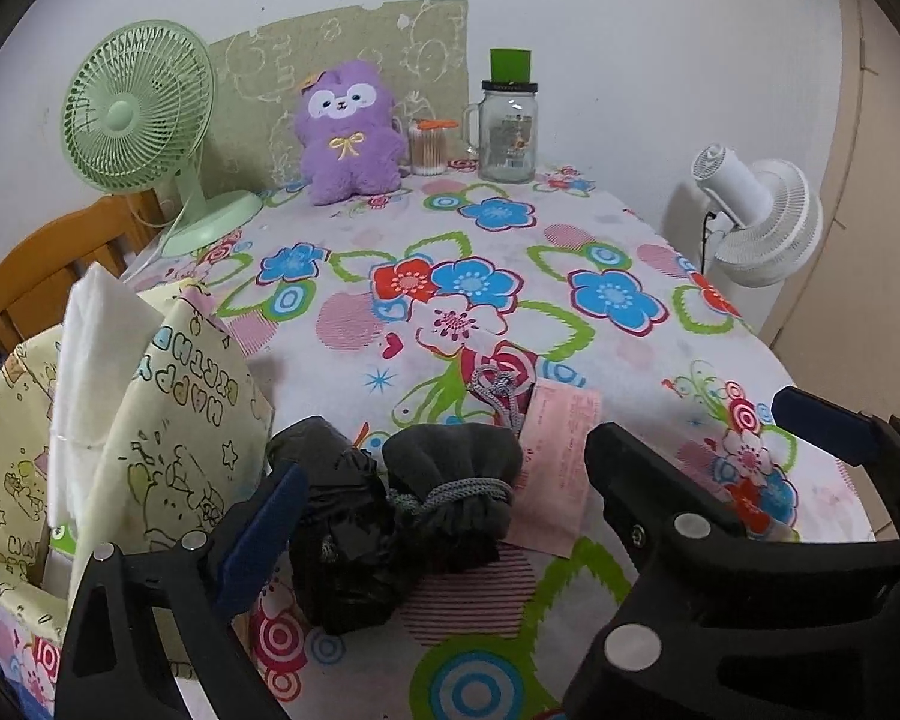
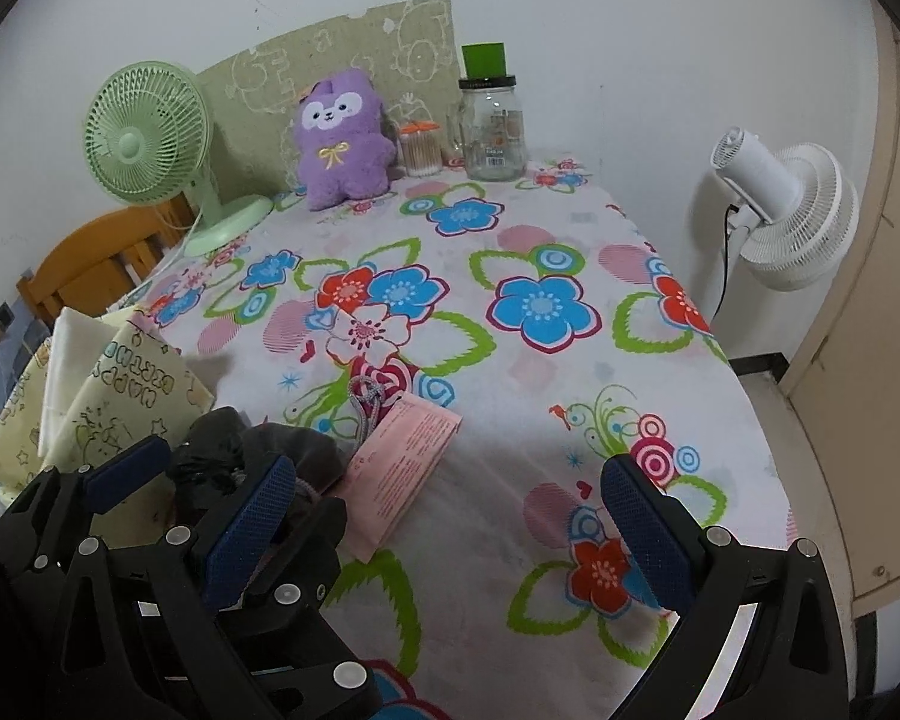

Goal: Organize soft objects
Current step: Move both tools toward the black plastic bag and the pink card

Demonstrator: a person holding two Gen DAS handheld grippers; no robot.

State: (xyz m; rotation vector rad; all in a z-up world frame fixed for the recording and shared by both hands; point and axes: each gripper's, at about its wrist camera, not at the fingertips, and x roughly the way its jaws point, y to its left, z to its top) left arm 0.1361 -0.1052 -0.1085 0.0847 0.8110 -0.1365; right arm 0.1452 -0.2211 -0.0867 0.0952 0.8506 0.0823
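A dark grey drawstring pouch (image 1: pixel 456 480) (image 2: pixel 315 450) and a black crumpled bundle (image 1: pixel 336 534) (image 2: pixel 210 459) lie side by side on the flowered tablecloth (image 1: pixel 570 228), near its front edge. My left gripper (image 1: pixel 450 474) stands open just in front of them, its left pad (image 1: pixel 264 516) beside the black bundle. My right gripper (image 2: pixel 447 474) is open over bare cloth, and its left finger (image 1: pixel 648 480) sits between the left gripper's fingers, hiding the left gripper's right finger. A purple plush toy (image 1: pixel 348 132) (image 2: pixel 339 138) sits upright at the far wall.
A pink paper slip (image 1: pixel 561 468) lies partly under the pouch. A yellow cartoon-print fabric bag (image 1: pixel 174 420) holding white folded cloth (image 1: pixel 99 360) stands front left. At the back are a green desk fan (image 1: pixel 138 120), a swab jar (image 1: pixel 429 147) and a glass jar (image 1: pixel 507 126). A white fan (image 1: pixel 762 216) stands off the table's right edge.
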